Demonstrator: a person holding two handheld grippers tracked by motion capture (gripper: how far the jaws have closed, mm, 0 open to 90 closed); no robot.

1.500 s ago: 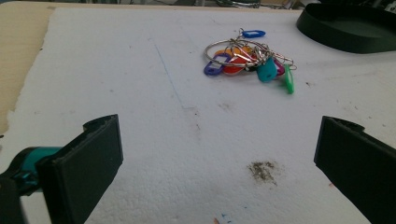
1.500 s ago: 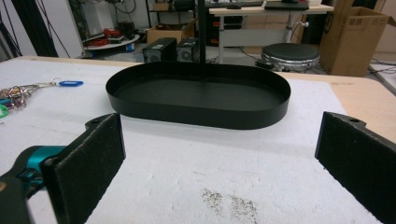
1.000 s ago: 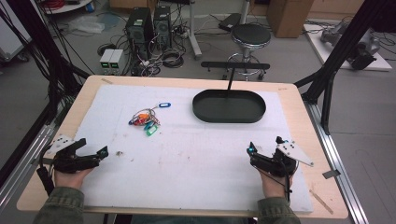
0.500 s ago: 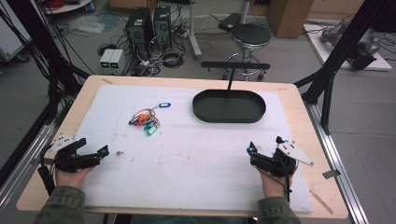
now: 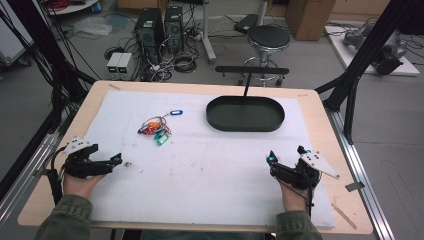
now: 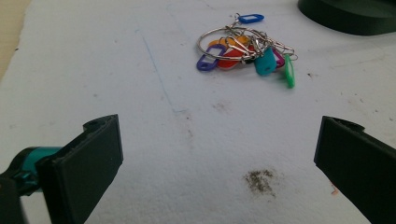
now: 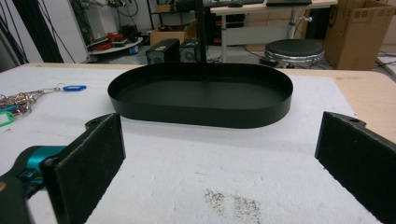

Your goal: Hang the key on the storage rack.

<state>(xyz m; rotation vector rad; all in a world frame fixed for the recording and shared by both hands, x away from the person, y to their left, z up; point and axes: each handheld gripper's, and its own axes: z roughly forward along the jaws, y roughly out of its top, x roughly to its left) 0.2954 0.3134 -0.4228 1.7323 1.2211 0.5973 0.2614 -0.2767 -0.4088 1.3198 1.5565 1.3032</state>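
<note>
Tongs unmoved, keys ahead

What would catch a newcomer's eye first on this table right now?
The bunch of coloured key tags on rings stands out on the white mat, left of centre. Right of it, near the far edge, sits an empty black oval tray. The left gripper and right gripper rest open near the front corners.

Wooden table | white mat covered most of it (stained in spots) | on mat: key-tag bunch, black oval tray
</note>
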